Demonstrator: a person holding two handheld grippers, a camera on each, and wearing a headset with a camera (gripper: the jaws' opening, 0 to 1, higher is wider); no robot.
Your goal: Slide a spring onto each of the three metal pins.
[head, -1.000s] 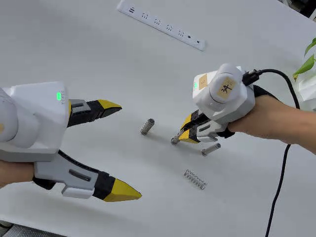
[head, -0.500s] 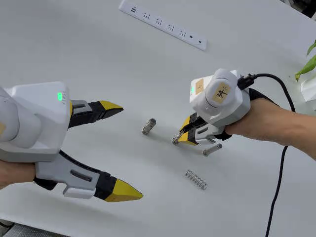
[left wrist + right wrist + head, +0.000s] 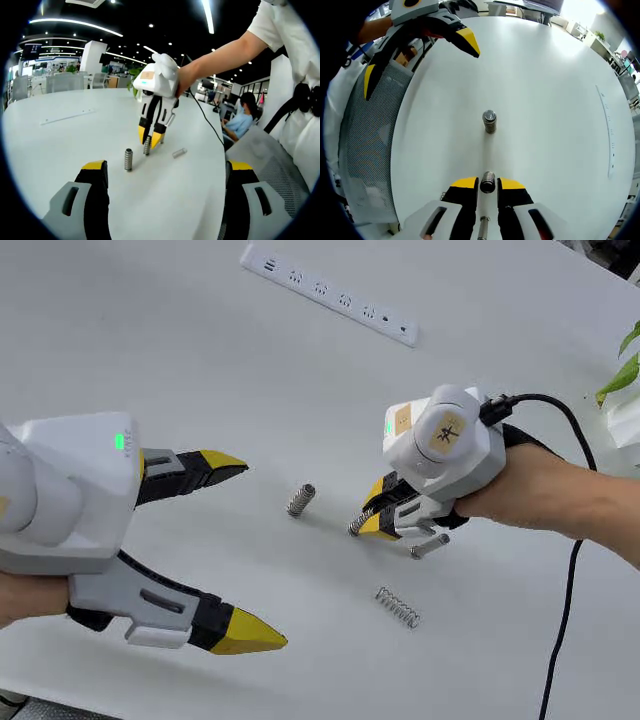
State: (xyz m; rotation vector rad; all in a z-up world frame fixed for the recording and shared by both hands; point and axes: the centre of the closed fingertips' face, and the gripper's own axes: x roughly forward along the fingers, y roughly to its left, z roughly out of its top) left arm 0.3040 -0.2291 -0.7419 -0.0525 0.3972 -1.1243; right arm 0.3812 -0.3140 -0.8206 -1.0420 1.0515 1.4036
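Observation:
My right gripper (image 3: 374,519) (image 3: 488,186) is shut on a metal pin with a spring (image 3: 358,523) (image 3: 487,181) on it, its tip down at the white table. A second pin with a spring (image 3: 299,499) (image 3: 128,159) (image 3: 490,121) stands upright a little to its left. A bare pin (image 3: 428,545) (image 3: 179,152) lies just right of the right gripper, and a loose spring (image 3: 397,606) lies nearer me. My left gripper (image 3: 240,550) (image 3: 167,172) hovers open at the left, holding nothing, and faces the right gripper (image 3: 151,138).
A white power strip (image 3: 330,295) lies at the far side of the table (image 3: 200,360). Green plant leaves (image 3: 625,365) and a black cable (image 3: 575,570) are at the right edge. The left gripper view takes in an office with seated people behind the table.
The right gripper's body has leaned slightly to the left over the pin it holds. The parts on the table lie as before.

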